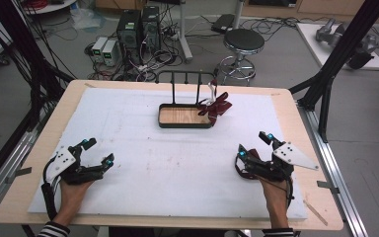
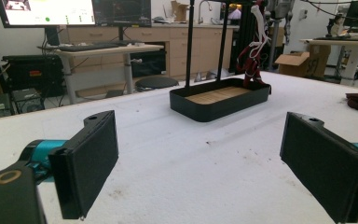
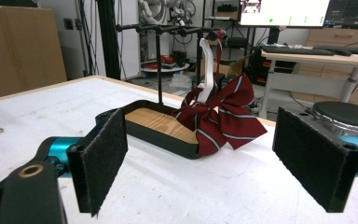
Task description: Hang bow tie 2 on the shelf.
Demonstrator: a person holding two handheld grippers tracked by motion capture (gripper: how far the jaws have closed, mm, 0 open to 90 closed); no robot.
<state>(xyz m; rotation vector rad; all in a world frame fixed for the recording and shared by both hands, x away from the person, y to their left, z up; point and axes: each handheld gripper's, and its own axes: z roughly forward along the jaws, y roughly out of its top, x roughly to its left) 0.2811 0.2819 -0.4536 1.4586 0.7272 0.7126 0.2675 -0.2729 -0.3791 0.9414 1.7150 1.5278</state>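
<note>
**Both grippers at rest near the front edge, jaws apart, nothing held**

Left gripper (image 1: 93, 154): held in the person's left hand (image 1: 74, 190) at the near left of the white mat (image 1: 128, 148); forearm comes in from the bottom edge, striped sleeve (image 1: 54, 229) at the wrist; gripper angled forward and slightly toward the centre; jaws stand wide apart, bare mat between the pads in the left gripper view.

Right gripper (image 1: 254, 144): held in the right hand (image 1: 276, 195) at the near right of the mat; points forward and inward, grey three-cornered plate (image 1: 296, 156) uppermost; jaws wide apart, nothing between them; a dark red item lies on the mat just beside and partly under the gripper body in the high view, too hidden to identify.

Bow tie (image 3: 223, 116): dark red with pale stripes, hanging from a white hook (image 3: 206, 70) on the black rack (image 1: 185, 74); it drapes over the right end of the black tray (image 1: 164, 123), touching its rim; the tray has a wooden floor and sits at mid-table, well apart from both grippers; bow tie lies straight ahead in the right gripper view, tray ahead and to the right in the left gripper view.
</note>
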